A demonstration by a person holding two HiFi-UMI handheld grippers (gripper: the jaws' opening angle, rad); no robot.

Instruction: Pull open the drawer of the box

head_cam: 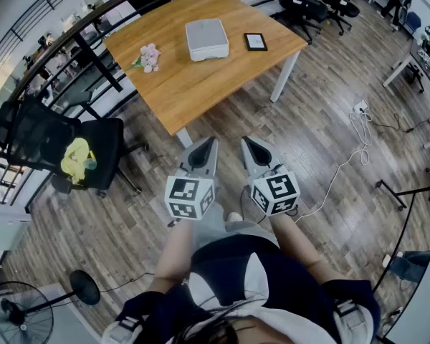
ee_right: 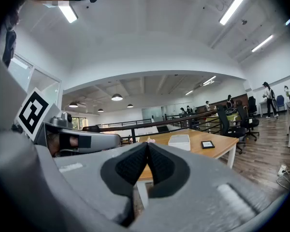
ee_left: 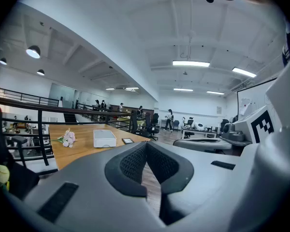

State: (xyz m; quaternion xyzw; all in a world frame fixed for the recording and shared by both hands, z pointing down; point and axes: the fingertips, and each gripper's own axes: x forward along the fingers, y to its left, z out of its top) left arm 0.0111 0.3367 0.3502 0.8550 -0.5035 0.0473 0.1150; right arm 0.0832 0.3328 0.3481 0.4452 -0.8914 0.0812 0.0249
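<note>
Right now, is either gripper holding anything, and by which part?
Nothing is held: left gripper and right gripper are both shut and empty, short of the box.

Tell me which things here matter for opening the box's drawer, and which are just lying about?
For the job: white box; left gripper and right gripper, both shut and empty.
Lying about: pink flowers; small black frame; office chair; floor fan.

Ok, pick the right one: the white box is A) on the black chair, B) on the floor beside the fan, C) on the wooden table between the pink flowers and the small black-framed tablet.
C: the white box lies on the wooden table, with the pink flowers to one side of it and the small black-framed tablet to the other.
</note>
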